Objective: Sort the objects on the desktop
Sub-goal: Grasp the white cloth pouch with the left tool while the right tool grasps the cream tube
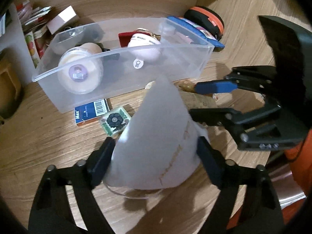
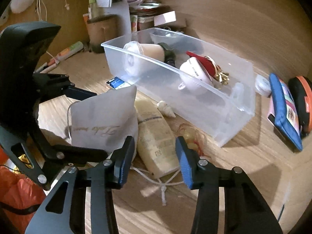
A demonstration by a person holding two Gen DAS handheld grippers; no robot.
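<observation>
Left wrist view: the left gripper [image 1: 154, 156] has its jaws clenched on a frosted white pouch [image 1: 156, 142], held upright above the wooden bench [image 1: 39, 146]. A line of gold script runs down the pouch; it is too blurred here to read. In the right wrist view the same script shows upside down on the pouch [image 2: 103, 124] and stays illegible.

Just beyond the pouch, on the left, lies a blue and orange box [image 1: 91, 111] printed "Max" with a barcode. Touching it on the near side is a small green-patterned square block [image 1: 115, 122] with a dark flower; the pouch covers one corner of it.

The clear plastic bin [image 1: 124, 74] sits farther back. It carries a small white sticker whose mark cannot be made out. Inside it are a lidded cup [image 1: 81, 74] with a purple round label, unreadable, a pale pink round case [image 1: 144, 48] with a band of tiny lettering, and a red item partly hidden behind that case.

Right wrist view: the right gripper [image 2: 154, 156] has its jaws released and empty, low over a cream tube [image 2: 156, 136] lying on the bench. The tube's fine print is unreadable. A white knotted cord [image 2: 163, 185] lies at the tube's near end. Far right, a blue pouch [image 2: 282, 109] and an orange-black case [image 2: 304, 101] lean together; the frame edge cuts off the case.
</observation>
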